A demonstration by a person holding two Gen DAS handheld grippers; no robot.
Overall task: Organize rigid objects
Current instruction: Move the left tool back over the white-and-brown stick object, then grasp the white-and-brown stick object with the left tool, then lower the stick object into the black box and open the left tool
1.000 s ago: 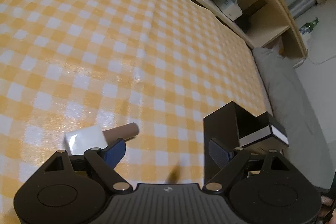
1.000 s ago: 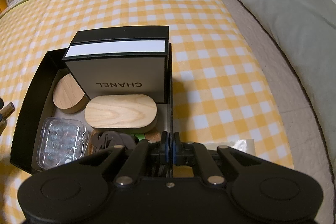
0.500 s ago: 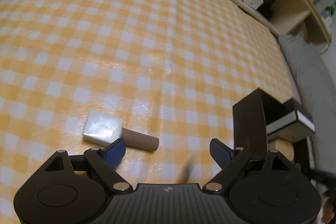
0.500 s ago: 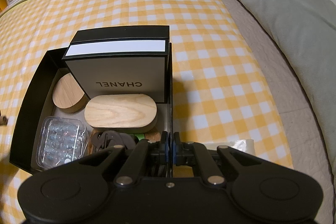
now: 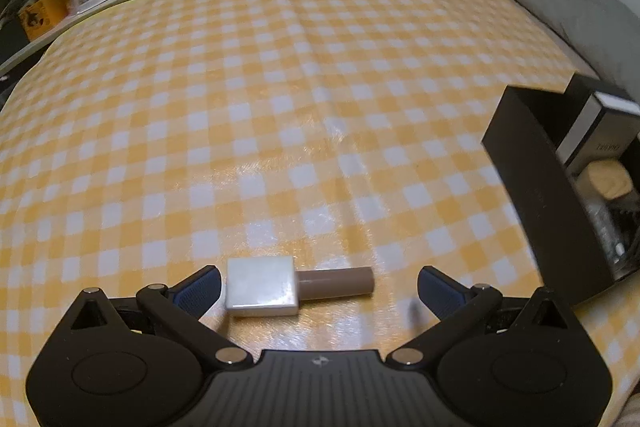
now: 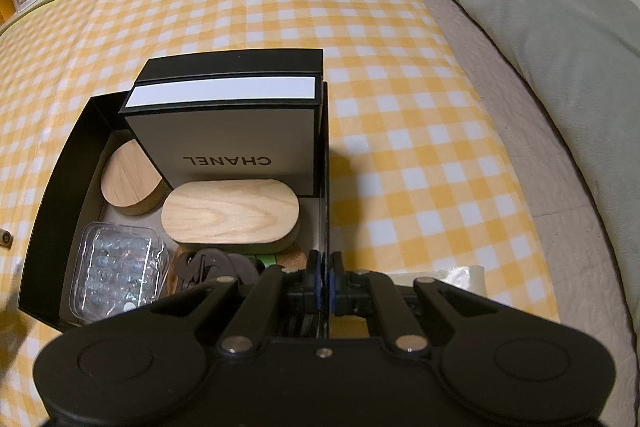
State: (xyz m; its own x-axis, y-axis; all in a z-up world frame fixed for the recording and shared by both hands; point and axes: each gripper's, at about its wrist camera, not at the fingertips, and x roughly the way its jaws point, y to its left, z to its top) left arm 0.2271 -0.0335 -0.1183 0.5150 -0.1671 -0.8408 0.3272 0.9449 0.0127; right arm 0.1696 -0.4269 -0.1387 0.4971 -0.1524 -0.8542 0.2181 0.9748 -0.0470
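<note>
Left gripper (image 5: 319,287) is just spreading wide, straddling the brush (image 5: 296,285) between its fingers, probably for pickup. Right gripper (image 6: 325,281) is pinching the box (image 6: 52,195) wall, steadying it.

The right gripper (image 6: 324,277) pinches the right wall of an open black box (image 6: 52,203) on the yellow checked cloth (image 6: 280,7), which holds a white CHANEL carton (image 6: 224,131), two wooden lids (image 6: 230,213) and a clear plastic case (image 6: 116,271).
</note>
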